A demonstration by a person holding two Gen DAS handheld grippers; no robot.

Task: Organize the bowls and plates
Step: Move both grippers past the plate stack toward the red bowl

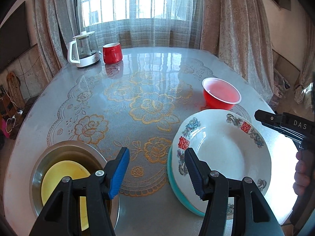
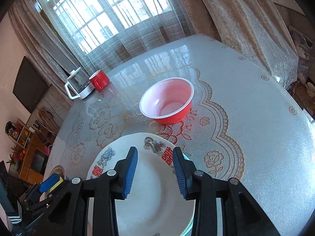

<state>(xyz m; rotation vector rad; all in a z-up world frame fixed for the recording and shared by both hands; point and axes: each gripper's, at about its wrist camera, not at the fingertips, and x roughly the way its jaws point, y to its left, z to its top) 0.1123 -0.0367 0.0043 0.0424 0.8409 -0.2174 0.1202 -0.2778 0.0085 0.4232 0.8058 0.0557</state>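
A white plate (image 1: 222,147) with red characters and flower prints rests tilted on a teal dish (image 1: 173,181) at the near right of the table. My left gripper (image 1: 157,174) is open over bare cloth, its right finger just at the plate's left rim. In the right wrist view my right gripper (image 2: 155,175) hovers open above the same white plate (image 2: 153,196), nothing between its pads. A red bowl (image 1: 221,93) (image 2: 167,102) with a white inside stands beyond the plate. At the near left a steel bowl (image 1: 65,151) holds a yellow plate (image 1: 63,175).
A glass kettle (image 1: 83,49) and a red mug (image 1: 112,53) stand at the far left of the round table (image 1: 149,70), which has a lace-patterned cover. Curtains hang behind it. My right gripper (image 1: 259,117) and a hand (image 1: 302,171) show at the right edge.
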